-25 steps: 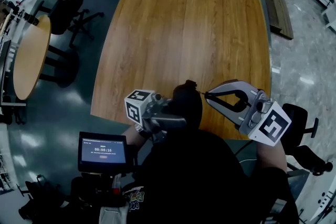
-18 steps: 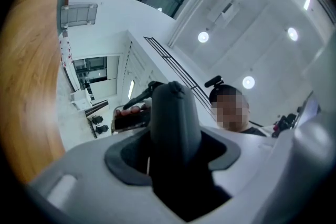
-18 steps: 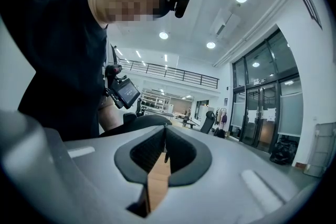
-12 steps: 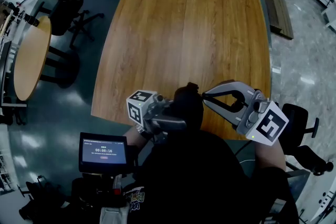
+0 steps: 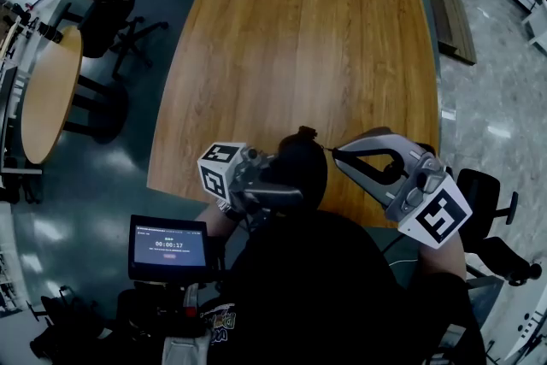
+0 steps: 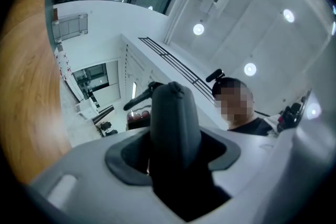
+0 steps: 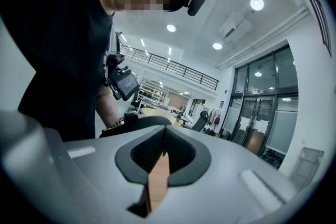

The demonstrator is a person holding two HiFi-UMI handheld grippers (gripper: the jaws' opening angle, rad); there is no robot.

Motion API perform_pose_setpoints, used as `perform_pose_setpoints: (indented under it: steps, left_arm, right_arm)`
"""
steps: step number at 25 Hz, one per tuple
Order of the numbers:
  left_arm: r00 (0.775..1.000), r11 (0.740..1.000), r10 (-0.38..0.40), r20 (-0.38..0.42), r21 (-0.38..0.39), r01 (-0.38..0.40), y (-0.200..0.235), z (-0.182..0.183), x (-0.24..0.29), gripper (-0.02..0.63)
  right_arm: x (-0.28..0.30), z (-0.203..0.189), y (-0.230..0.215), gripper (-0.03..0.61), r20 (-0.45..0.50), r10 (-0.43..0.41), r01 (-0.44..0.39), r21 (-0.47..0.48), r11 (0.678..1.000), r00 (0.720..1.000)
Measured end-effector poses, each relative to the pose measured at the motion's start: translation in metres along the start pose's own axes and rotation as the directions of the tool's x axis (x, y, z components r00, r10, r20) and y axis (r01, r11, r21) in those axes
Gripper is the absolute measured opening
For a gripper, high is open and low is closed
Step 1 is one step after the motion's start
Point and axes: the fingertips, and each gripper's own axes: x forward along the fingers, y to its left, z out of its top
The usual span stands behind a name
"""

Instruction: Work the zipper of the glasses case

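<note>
Case: clamped between left gripper fingers, set wide. Right gripper: fingers pinched shut, pull at fingertips (grip unconfirmed). Draw along the track; hold case steady.

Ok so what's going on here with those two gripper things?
A person is at a wooden table with a gripper in each hand. The left gripper clamps a dark glasses case and holds it up over the near table edge. The right gripper is shut right at the case's upper end. It is probably pinching the zipper pull, though the pull is too small to make out.
</note>
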Motion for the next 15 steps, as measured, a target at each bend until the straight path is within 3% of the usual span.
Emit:
perform_pose_setpoints:
  steps: [4, 6, 10, 12, 15]
  left_arm:
    - [0.998, 0.998, 0.040, -0.038, 0.049, -0.039, 0.003, -0.001, -0.003, 0.261]
    - [0.995, 0.997, 0.060, -0.074, 0.063, -0.055, 0.008, -0.004, -0.006, 0.261]
    - [0.969, 0.995, 0.086, -0.233, 0.071, -0.072, 0.008, -0.015, -0.013, 0.261]
    - [0.954, 0.995, 0.084, -0.287, 0.071, -0.066, 0.006, -0.018, -0.015, 0.261]
    - [0.961, 0.998, 0.053, -0.271, 0.054, -0.039, 0.002, -0.013, -0.013, 0.261]
  right_arm:
    - [0.000, 0.003, 0.005, 0.003, -0.007, -0.008, 0.008, -0.026, 1.000, 1.000]
    - [-0.001, 0.001, 0.007, 0.003, -0.057, -0.007, 0.002, -0.083, 0.997, 0.998]
    - [-0.003, -0.002, 0.018, 0.002, -0.180, 0.020, -0.061, -0.225, 0.972, 0.984]
    - [-0.004, -0.002, 0.022, 0.002, -0.195, 0.034, -0.081, -0.239, 0.968, 0.980]
    - [-0.003, 0.003, 0.024, 0.002, -0.169, 0.050, -0.084, -0.200, 0.976, 0.984]
